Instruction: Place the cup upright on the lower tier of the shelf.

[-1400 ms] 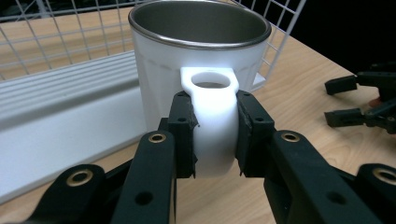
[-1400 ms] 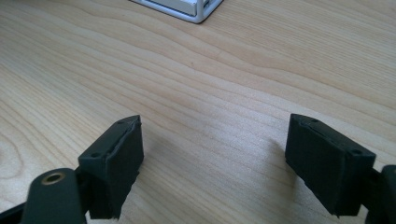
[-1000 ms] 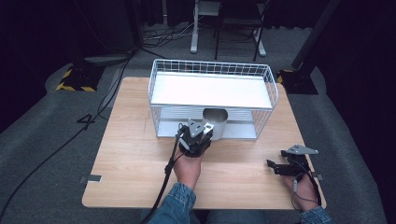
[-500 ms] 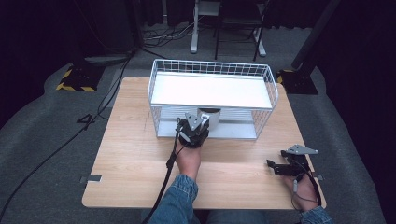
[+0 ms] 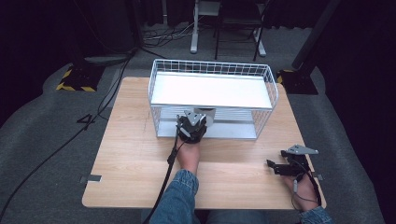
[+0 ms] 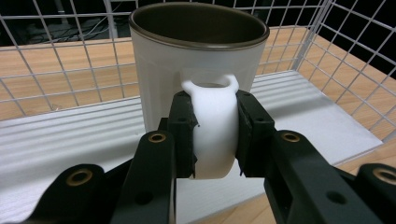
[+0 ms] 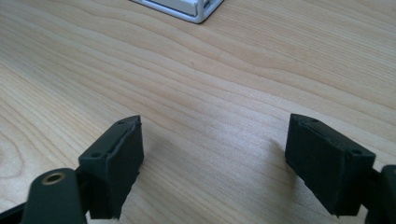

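Wooden table [image 5: 130,154] carries a white wire basket [image 5: 212,100] in the high view; the left gripper [image 5: 191,126] reaches into its open front, where a pale mug [image 5: 207,113] seems to sit, half hidden. The right gripper [image 5: 280,167] rests near the table's right edge, well apart from the basket.

The left gripper view shows both jaws clamped on the handle [image 6: 214,126] of the white mug [image 6: 198,56], upright on the basket's lower shelf [image 6: 70,135].

The right gripper view shows its jaws spread wide over bare wood, a basket corner [image 7: 187,9] beyond.
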`<state>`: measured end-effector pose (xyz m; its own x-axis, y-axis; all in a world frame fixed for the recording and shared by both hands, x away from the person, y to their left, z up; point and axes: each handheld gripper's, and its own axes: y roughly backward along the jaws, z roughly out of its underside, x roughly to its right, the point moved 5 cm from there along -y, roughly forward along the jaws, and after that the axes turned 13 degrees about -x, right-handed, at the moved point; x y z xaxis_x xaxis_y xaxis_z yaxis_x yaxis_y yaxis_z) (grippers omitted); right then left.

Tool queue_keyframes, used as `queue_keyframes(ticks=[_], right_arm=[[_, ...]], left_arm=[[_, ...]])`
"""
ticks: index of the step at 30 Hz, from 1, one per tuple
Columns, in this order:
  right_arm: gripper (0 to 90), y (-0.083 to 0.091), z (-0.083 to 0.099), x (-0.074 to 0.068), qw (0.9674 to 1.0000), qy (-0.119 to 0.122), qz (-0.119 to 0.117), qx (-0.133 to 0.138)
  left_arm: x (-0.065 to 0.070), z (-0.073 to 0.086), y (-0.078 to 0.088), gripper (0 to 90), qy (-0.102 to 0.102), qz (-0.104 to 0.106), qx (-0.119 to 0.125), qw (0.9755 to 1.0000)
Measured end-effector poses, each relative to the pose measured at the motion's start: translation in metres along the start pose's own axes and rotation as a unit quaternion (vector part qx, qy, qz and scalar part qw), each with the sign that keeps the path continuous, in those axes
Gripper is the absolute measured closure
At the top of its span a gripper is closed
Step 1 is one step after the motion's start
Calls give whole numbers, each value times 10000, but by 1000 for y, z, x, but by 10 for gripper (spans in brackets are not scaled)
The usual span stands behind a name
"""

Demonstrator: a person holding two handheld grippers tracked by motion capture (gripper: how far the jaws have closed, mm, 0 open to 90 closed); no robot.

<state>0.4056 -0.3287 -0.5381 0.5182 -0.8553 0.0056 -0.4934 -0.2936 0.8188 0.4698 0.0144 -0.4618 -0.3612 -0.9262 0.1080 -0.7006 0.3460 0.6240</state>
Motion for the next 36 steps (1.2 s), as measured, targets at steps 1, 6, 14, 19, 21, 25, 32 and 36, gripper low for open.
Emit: queue_keyframes(ticks=[1, 6, 14, 19, 21, 25, 32, 36], right_arm=[[196, 0, 0, 0, 10000, -2, -1, 0], [196, 0, 0, 0, 10000, 7, -7, 0], [196, 0, 0, 0, 10000, 8, -7, 1], [197, 0, 0, 0, 10000, 13, -9, -1], [197, 0, 0, 0, 10000, 13, -10, -1], [197, 0, 0, 0, 10000, 12, -9, -1], [196, 0, 0, 0, 10000, 12, -9, -1], [197, 0, 0, 0, 10000, 13, -9, -1]], left_arm=[[0, 0, -1, 715, -16, -9, -12, 10000], [2, -1, -4, 715, -76, -47, -48, 9999], [5, 0, -11, 714, -228, 5, -164, 9996], [6, 1, -11, 713, -278, 23, -173, 9995], [5, 2, -11, 711, -310, 43, -181, 9993], [3, 5, -14, 706, -216, 74, -332, 9992], [-1, 9, -15, 614, -50, 102, -525, 9986], [1, 7, -15, 540, -26, 152, -433, 9989]])
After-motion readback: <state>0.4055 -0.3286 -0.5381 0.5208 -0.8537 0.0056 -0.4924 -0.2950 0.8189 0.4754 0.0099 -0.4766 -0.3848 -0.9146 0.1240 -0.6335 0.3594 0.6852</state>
